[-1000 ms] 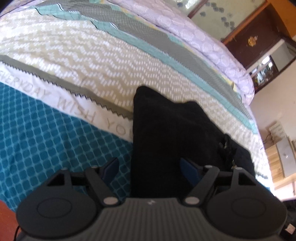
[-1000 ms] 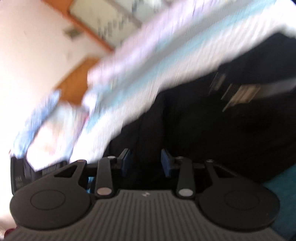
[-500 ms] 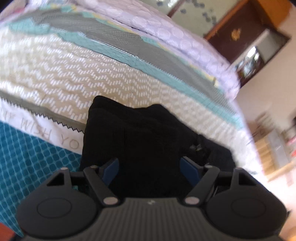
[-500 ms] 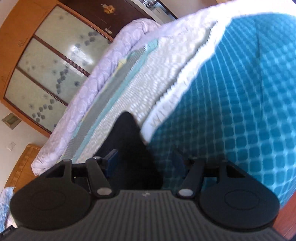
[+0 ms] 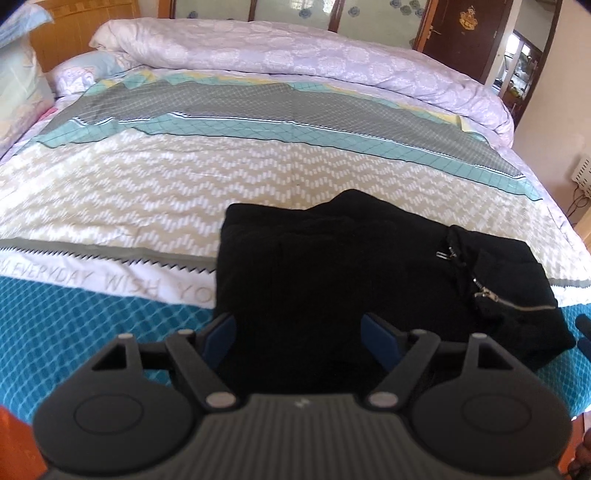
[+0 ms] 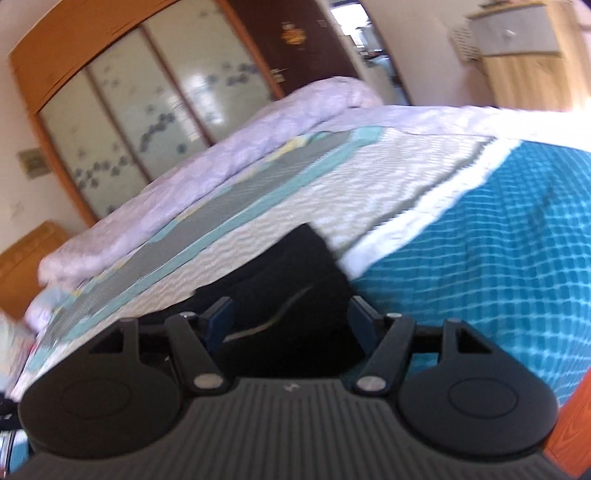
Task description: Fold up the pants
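The black pants (image 5: 332, 266) lie folded in a flat bundle on the patterned bedspread (image 5: 147, 184), with a zipped pocket at their right end. My left gripper (image 5: 299, 328) hovers over their near edge, open wide, with its blue pads clear of the cloth. In the right wrist view a corner of the pants (image 6: 295, 266) shows between and beyond my right gripper (image 6: 291, 317). Its jaws are opening and the pads do not press on the cloth.
A rolled lavender quilt (image 5: 295, 55) runs along the far side of the bed, with pillows (image 5: 22, 74) at the far left. A glass-fronted wardrobe (image 6: 147, 92) and a dark door (image 5: 469, 33) stand behind. The orange wooden bed frame (image 6: 569, 424) shows at the near edge.
My left gripper has drawn back and rolled level, so the whole bundle now shows. My right gripper has spread its jaws and swung away from the close-up pants toward the bed's teal end.
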{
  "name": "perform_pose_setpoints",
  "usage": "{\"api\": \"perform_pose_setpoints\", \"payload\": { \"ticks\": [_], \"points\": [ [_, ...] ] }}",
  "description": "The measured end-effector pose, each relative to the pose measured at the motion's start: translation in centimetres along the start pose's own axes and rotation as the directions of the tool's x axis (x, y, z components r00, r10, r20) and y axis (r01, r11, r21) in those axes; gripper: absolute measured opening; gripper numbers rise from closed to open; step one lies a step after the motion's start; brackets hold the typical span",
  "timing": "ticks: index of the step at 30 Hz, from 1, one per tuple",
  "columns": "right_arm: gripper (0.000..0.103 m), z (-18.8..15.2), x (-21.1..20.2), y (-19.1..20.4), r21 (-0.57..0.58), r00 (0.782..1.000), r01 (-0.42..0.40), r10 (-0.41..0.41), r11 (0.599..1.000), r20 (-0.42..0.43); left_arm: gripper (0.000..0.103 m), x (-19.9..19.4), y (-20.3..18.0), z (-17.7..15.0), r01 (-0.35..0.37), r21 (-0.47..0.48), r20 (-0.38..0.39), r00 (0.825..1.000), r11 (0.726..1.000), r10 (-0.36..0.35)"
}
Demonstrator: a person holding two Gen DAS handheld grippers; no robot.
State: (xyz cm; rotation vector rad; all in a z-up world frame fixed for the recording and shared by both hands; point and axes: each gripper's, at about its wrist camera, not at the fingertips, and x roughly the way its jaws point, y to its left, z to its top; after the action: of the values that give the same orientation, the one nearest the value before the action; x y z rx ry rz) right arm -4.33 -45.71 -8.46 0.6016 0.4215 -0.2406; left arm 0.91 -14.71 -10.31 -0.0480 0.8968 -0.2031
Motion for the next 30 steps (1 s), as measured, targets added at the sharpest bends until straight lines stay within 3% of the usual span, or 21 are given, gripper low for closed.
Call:
{"api": "perform_pose_setpoints", "payload": {
  "ticks": [8, 16, 21, 23, 26, 30],
  "points": [
    [0.072, -1.4, -0.1, 3.7, -0.074, 0.996, -0.063, 0.057, 0.995, -0.073, 0.079, -1.2, 1.3, -1.4, -0.039, -0.007, 0.01, 0.999, 0.999, 0.039],
    [0.073, -2.0, -1.7, 1.7, -0.073, 0.994, 0.034, -0.042, 0.997, -0.097, 0.081, -1.5, 2.0, -2.8, -0.063, -0.009, -0.003, 0.998, 0.998, 0.063],
    [0.073, -3.5, -2.5, 0.5, -0.045, 0.983, 0.063, -0.069, 0.997, -0.169, 0.083, -1.2, 1.9, -4.6, -0.063, -0.012, -0.038, 0.997, 0.998, 0.062],
    [0.075, -4.8, -2.7, 0.4, -0.064, 0.977, 0.056, -0.068, 0.996, -0.204, 0.087, -1.3, 2.0, -5.5, -0.049, -0.015, -0.039, 0.998, 0.999, 0.049],
    [0.081, -5.6, -2.8, 1.6, -0.144, 0.978, 0.056, -0.083, 0.988, -0.19, 0.091, -1.7, 2.5, -6.9, -0.035, -0.017, -0.021, 0.999, 0.999, 0.035],
    [0.09, -6.1, -2.4, 2.1, -0.159, 0.979, 0.045, -0.075, 0.986, -0.19, 0.093, -2.2, 3.1, -8.6, -0.063, -0.006, -0.012, 0.998, 0.998, 0.063]
  ]
}}
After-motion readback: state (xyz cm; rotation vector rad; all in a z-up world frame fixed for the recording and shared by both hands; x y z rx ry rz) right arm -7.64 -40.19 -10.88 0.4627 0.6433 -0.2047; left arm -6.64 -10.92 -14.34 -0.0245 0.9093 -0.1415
